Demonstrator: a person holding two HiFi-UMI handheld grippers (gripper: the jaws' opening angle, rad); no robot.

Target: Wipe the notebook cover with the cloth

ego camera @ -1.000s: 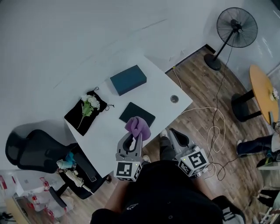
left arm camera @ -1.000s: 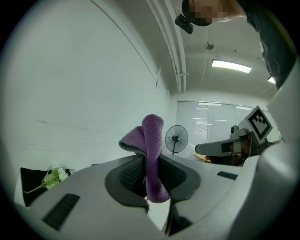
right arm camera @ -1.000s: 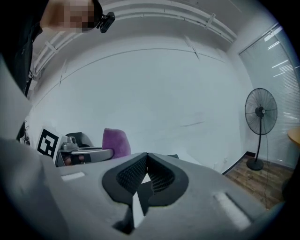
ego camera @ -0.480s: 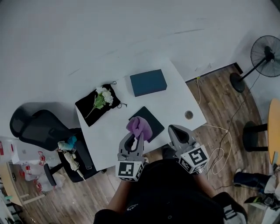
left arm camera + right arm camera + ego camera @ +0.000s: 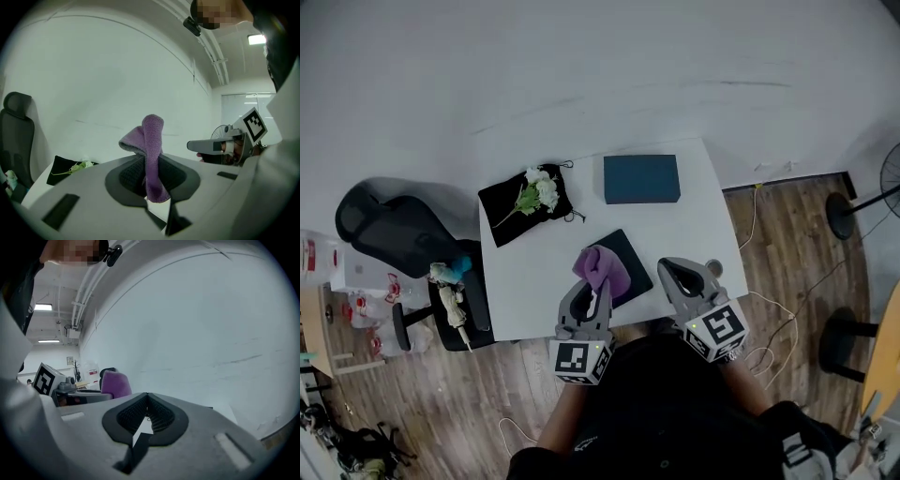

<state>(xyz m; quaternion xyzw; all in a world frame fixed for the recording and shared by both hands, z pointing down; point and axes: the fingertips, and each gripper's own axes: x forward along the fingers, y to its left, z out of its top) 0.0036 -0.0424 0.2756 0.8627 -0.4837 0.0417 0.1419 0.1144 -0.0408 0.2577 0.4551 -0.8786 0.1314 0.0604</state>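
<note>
The left gripper (image 5: 153, 183) was clenched on the purple cloth (image 5: 149, 140). Its jaws pinched the lower end, and the rest stood up beyond the tips in a folded, drooping peak. From the head view, the cloth lay over the near-left part of the dark notebook (image 5: 630, 260), which sat flat on the white tabletop (image 5: 525, 272) just ahead of the gripper. Whether the cloth actually touched the cover could not be told.

The right gripper (image 5: 147, 398) was closed with nothing in it, its ribbed pads meeting at the tips with only a thin slit left lower down. It hung just right of the left gripper, at about the same height, near the tabletop's near-right edge. The notebook's right corner lay just ahead and to its left. Each gripper showed in the other's view, side on, with its marker cube behind it.

Farther ahead of both grippers, near the tabletop's far edge, sat a blue box (image 5: 642, 179). Ahead and to the left of the left gripper lay a black pouch (image 5: 511, 208) with white flowers (image 5: 540, 190) on it. Well to the left, off the tabletop, stood a black chair (image 5: 380, 232).
</note>
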